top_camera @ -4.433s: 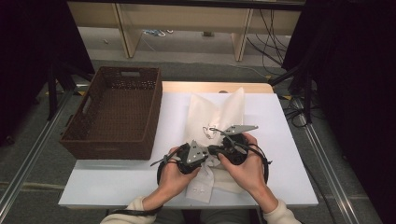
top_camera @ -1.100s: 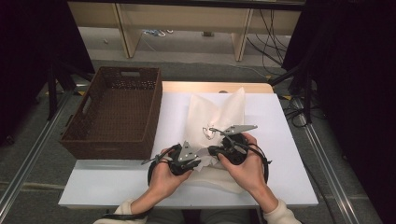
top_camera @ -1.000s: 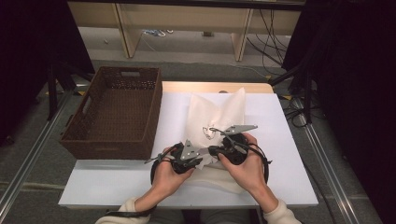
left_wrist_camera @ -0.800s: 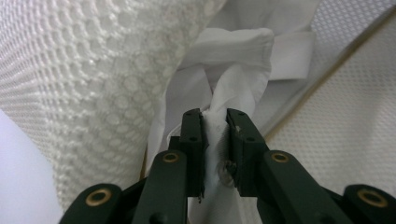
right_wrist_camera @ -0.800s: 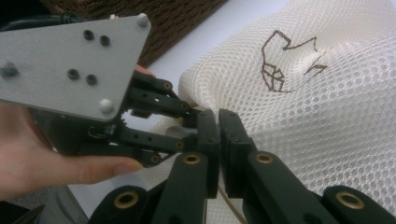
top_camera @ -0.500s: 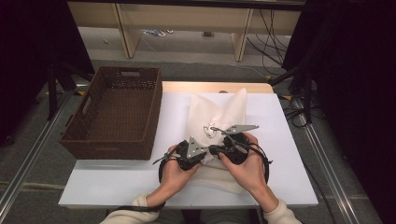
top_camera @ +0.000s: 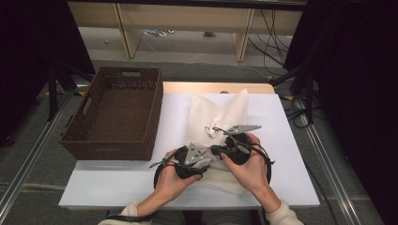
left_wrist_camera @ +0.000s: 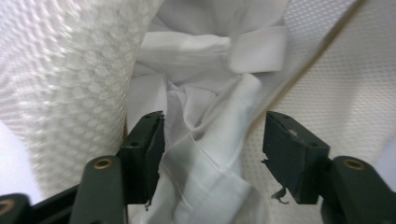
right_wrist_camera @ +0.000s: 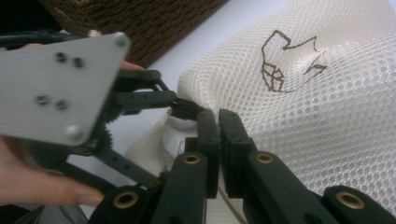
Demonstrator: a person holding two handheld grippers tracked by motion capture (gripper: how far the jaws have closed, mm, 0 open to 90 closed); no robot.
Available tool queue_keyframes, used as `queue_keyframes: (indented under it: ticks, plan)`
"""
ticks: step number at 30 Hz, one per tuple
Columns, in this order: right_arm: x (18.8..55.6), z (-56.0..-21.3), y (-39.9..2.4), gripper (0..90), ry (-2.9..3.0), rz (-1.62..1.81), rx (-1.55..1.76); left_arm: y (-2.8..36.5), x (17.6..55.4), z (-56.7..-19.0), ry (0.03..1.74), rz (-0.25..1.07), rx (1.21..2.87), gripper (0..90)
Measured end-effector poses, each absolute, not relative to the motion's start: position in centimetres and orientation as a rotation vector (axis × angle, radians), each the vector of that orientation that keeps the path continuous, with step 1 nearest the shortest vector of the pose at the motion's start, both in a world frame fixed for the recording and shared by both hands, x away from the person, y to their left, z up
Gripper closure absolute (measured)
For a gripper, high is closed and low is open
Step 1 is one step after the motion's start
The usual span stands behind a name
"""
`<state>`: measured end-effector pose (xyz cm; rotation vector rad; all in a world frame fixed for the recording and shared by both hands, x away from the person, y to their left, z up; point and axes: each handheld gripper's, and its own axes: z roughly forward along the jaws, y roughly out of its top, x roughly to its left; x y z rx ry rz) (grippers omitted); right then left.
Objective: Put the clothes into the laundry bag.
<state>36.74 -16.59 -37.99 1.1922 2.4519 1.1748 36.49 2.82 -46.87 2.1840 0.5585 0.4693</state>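
Basket (top_camera: 117, 112) of dark wicker stands at the left of the table (top_camera: 117, 185), with nothing visible inside it. To its right lies the mesh laundry bag (top_camera: 218, 112), cream-coloured with a small brown line drawing, its near end gathered under the two claws.

Left claw (top_camera: 199, 159) sits at the mouth of the bag. In the left gripper view its jaws have just been opening and now stand well apart, with crumpled white cloth (left_wrist_camera: 205, 140) lying between them inside the mesh; one pad (left_wrist_camera: 152, 149) touches a fold, but nothing is pinched. Judgement: the cloth has been pushed into the bag and let go.

Right claw (right_wrist_camera: 218, 135) is closed tight, jaws together on the edge of the mesh, holding the opening in place beside the left claw.

Step in hand: stuffing the cloth into the bag, with the right claw serving as the anchor.

Next move, as a judgement: draw the left claw back out of the mouth without dragging cloth along, then either push the remaining folds deeper or take a fresh grip on the bag edge. Keep the right claw's hold steady meanwhile; a slip there would let the opening collapse.
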Motion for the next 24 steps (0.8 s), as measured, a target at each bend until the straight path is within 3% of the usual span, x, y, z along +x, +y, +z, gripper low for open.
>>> queue_keyframes:
  ticks: [5,14,24]
  plan:
    - [36.8,-38.0,-16.6,88.6,2.459,1.179,1.194,3.7,35.3,-46.3,0.551,0.475,2.191,36.5]
    - [36.6,-38.1,-16.3,88.5,2.459,1.172,1.218,4.3,34.8,-47.4,0.540,0.519,2.248,45.1]
    - [36.8,-38.2,-16.4,88.4,2.453,1.180,1.183,3.6,36.0,-48.4,0.551,0.545,2.297,68.9]
